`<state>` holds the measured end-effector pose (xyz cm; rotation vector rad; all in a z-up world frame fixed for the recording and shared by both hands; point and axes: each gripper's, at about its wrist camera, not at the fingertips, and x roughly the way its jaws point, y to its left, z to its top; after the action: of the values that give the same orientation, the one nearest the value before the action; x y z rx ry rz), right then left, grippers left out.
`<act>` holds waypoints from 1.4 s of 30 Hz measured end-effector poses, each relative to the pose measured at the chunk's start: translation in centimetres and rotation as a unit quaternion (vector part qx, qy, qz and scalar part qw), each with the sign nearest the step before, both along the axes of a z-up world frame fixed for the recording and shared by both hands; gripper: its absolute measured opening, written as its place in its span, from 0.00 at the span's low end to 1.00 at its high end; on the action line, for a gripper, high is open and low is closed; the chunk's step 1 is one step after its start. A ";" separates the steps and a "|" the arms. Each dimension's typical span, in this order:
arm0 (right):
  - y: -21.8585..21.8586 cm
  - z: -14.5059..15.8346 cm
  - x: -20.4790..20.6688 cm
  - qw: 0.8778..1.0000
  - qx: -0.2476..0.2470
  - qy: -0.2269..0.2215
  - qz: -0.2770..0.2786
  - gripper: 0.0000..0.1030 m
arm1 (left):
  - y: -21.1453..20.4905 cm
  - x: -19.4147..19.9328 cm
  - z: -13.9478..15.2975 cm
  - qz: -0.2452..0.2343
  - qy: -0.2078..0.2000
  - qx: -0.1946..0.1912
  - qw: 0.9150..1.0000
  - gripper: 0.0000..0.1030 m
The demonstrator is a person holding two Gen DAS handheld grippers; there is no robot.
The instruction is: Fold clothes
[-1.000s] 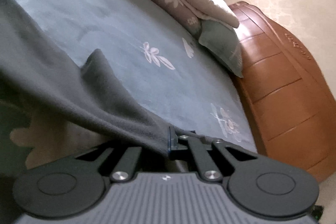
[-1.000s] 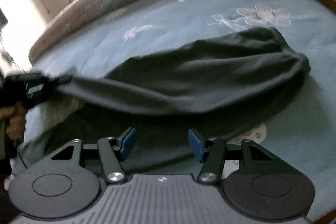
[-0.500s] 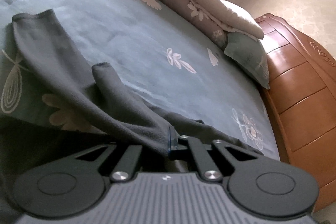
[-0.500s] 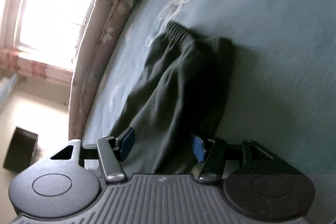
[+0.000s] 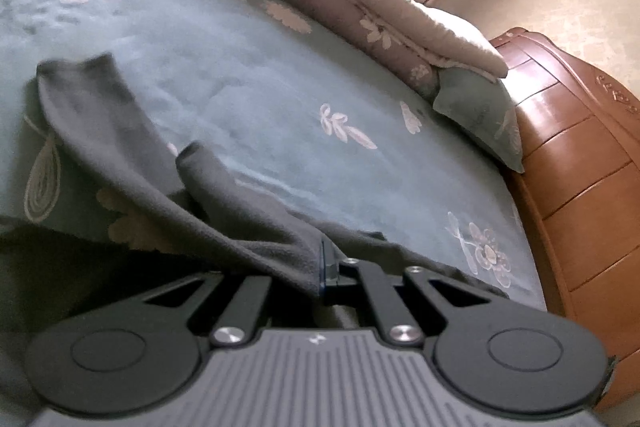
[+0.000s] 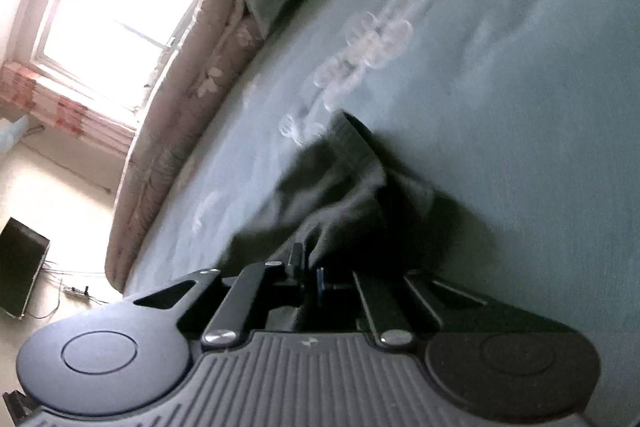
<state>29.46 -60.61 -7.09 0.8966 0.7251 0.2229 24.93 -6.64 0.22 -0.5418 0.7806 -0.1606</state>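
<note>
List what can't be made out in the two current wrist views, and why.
- Left wrist view: the left gripper is shut on the dark trousers; their cloth covers one finger, and the gripper body hides the cloth below.
- Right wrist view: the right gripper looks shut on the trousers; motion blur and shadow smear folds and waistband.
- Neither view shows the whole garment, so fold progress is unclear.
- Bedsheet flower print is blurred.

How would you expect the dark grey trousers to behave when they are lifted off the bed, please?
Probably floppy: the dark grey trousers sag and ripple between the shut left gripper and the bed. They look like soft fleece, so likely light and unlikely to slip. At the right gripper, also shut on them, they bunch into folds, so they would likely need smoothing.
</note>
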 end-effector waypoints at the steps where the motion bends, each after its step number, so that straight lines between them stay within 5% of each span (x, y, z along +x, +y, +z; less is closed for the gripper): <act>1: -0.3 0.7 -0.1 1.000 -0.005 -0.007 0.005 0.04 | -0.1 -0.3 0.3 0.000 -0.003 0.004 1.000 0.01; 5: -1.7 2.1 0.4 1.000 -0.013 -0.009 0.020 0.04 | -0.4 -1.2 0.0 -0.001 0.019 0.010 1.000 0.01; 13: -2.0 -1.0 0.6 0.997 -0.050 0.048 0.044 0.04 | -1.0 -2.2 -5.3 -0.005 0.131 0.026 0.991 0.01; 20: -2.1 0.2 -0.8 0.997 -0.062 0.038 0.041 0.04 | -1.3 -3.4 -3.2 -0.017 0.099 0.032 0.994 0.01; 31: -1.8 1.5 -1.2 0.994 -0.091 0.045 0.028 0.04 | 0.1 -4.7 -4.9 -0.009 0.121 -0.004 0.993 0.01; 35: -2.0 0.9 -1.4 0.993 -0.099 0.065 0.024 0.04 | -0.2 -4.2 -6.1 -0.032 0.135 0.021 0.990 0.02; 40: -1.9 0.9 -1.7 0.986 -0.134 0.094 0.009 0.18 | 0.0 -3.6 -7.0 -0.071 0.153 0.034 0.985 0.10; 42: -2.0 1.7 -2.3 0.982 -0.160 0.100 -0.003 0.34 | 0.7 -3.9 -6.3 -0.094 0.149 0.054 0.983 0.17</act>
<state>27.19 -62.57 -5.41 0.6178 0.9160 0.0071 21.07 -5.93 -6.03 -0.3926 1.1265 -0.2136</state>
